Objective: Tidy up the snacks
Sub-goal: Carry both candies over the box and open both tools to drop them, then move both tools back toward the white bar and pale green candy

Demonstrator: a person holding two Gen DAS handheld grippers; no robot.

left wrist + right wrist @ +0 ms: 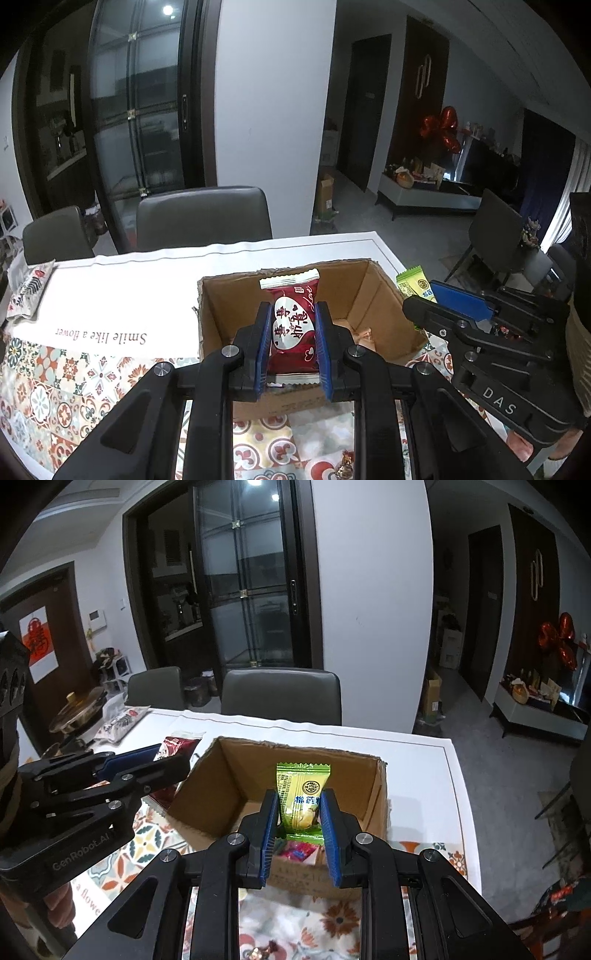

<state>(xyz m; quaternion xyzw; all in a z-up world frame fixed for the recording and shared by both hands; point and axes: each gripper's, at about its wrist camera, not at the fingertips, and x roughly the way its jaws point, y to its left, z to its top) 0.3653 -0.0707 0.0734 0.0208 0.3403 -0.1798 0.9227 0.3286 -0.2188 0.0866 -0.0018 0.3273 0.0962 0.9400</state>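
Left wrist: one red packet (293, 325) clamped; one cardboard box (221, 314) below.

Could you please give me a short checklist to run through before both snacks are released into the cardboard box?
1. Left gripper shut on the red snack packet: ok.
2. Right gripper shut on the green snack packet: ok.
3. Cardboard box open at the top: ok.
4. Room left inside the box: ok, only a few wrappers on its floor.
5. Each packet directly over the opening: cannot tell.
6. The two grippers apart from each other: ok.
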